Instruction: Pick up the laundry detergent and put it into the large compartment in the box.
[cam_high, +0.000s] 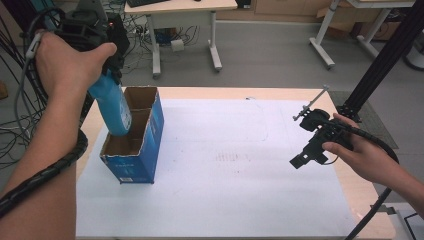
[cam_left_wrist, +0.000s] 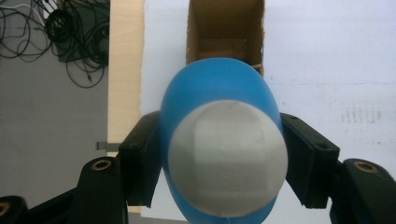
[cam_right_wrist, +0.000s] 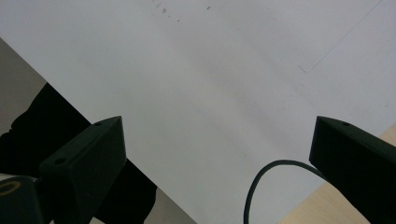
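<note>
A blue bottle (cam_high: 112, 107) with a pale grey cap (cam_left_wrist: 228, 156) hangs tilted, cap end up, with my left gripper (cam_high: 107, 80) shut on its upper part. In the left gripper view both black pads (cam_left_wrist: 140, 158) press on the bottle's (cam_left_wrist: 219, 93) sides. Its lower end dips past the rim of an open blue cardboard box (cam_high: 135, 150), into the nearer of two compartments by the look of it. The box's brown inside (cam_left_wrist: 224, 32) lies beyond the bottle. My right gripper (cam_high: 302, 159) is held at the table's right, open with nothing in it, its jaws (cam_right_wrist: 219, 158) wide over the sheet.
A white sheet (cam_high: 225, 165) covers most of the wooden table (cam_high: 345, 195); the box stands at its left edge. A cable loop (cam_right_wrist: 261, 182) hangs between the right jaws. Desks, cables and a black frame post (cam_high: 380, 65) stand beyond the table.
</note>
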